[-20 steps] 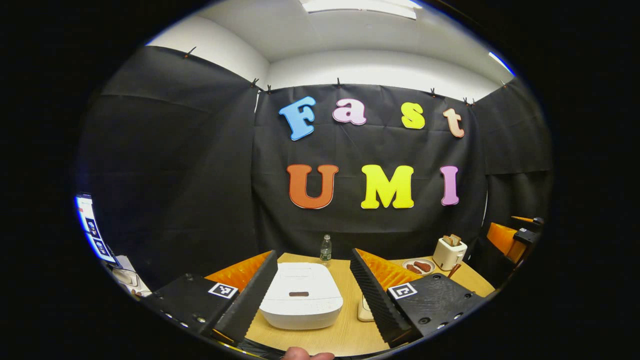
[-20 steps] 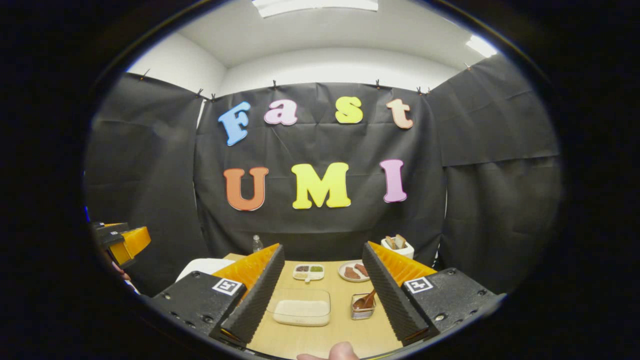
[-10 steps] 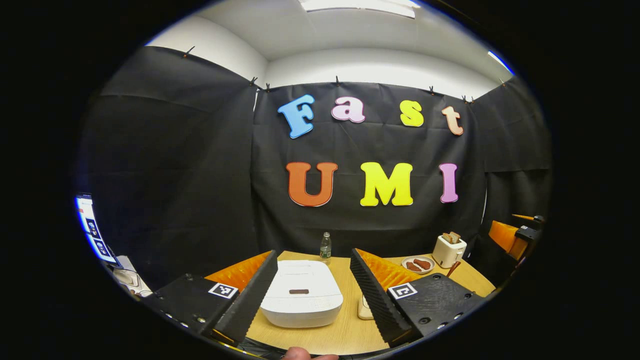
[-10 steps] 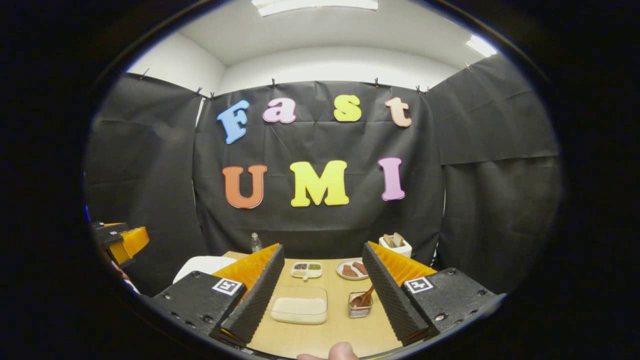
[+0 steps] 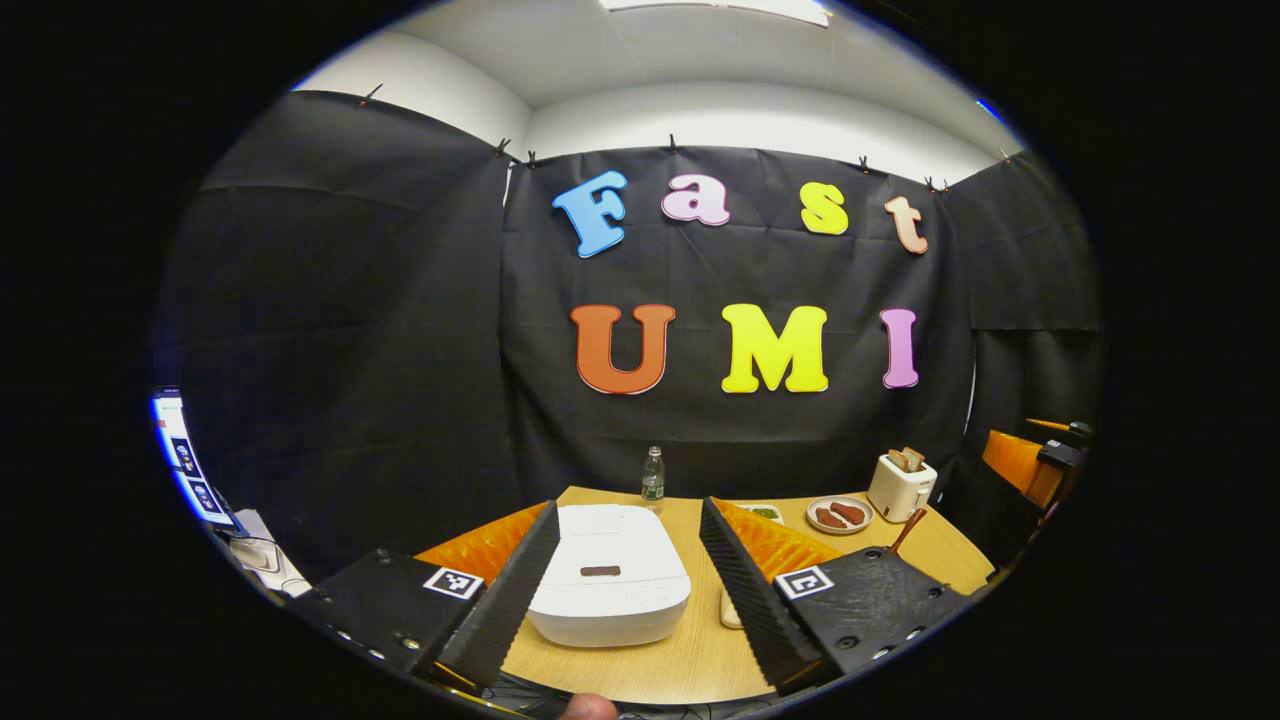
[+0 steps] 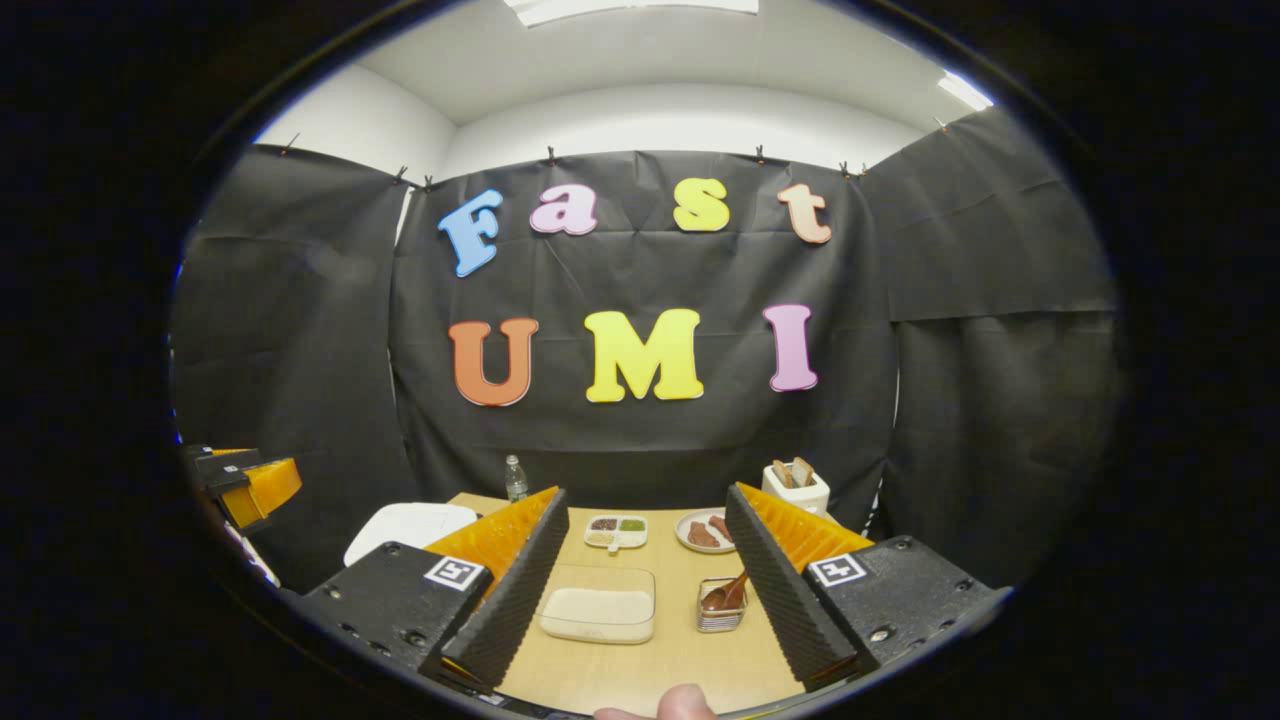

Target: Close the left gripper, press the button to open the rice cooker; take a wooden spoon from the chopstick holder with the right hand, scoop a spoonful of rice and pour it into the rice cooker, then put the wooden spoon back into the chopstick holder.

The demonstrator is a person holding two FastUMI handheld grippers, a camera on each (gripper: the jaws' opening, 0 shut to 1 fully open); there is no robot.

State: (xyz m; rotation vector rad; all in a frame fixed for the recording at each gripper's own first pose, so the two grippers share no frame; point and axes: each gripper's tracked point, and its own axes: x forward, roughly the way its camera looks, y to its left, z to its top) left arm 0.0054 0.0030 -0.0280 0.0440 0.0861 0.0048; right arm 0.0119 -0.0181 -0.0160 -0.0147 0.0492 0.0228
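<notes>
My left gripper (image 5: 628, 570) hangs with fingers spread, holding nothing, over the table's (image 5: 690, 665) near edge, with the closed white rice cooker (image 5: 610, 587) framed between them. My right gripper (image 6: 645, 575) is spread too, empty, above the rice tray (image 6: 598, 615). The wooden spoon (image 6: 728, 594) stands in the chopstick holder (image 6: 720, 610), just right of the tray.

On the desk (image 6: 640, 670) we see the rice tray (image 6: 598, 612) left of the chopstick holder (image 6: 720, 608) — spoon (image 6: 727, 594) inside; rice cooker (image 5: 610, 585) farther left; bottle (image 5: 652, 479) behind it.
</notes>
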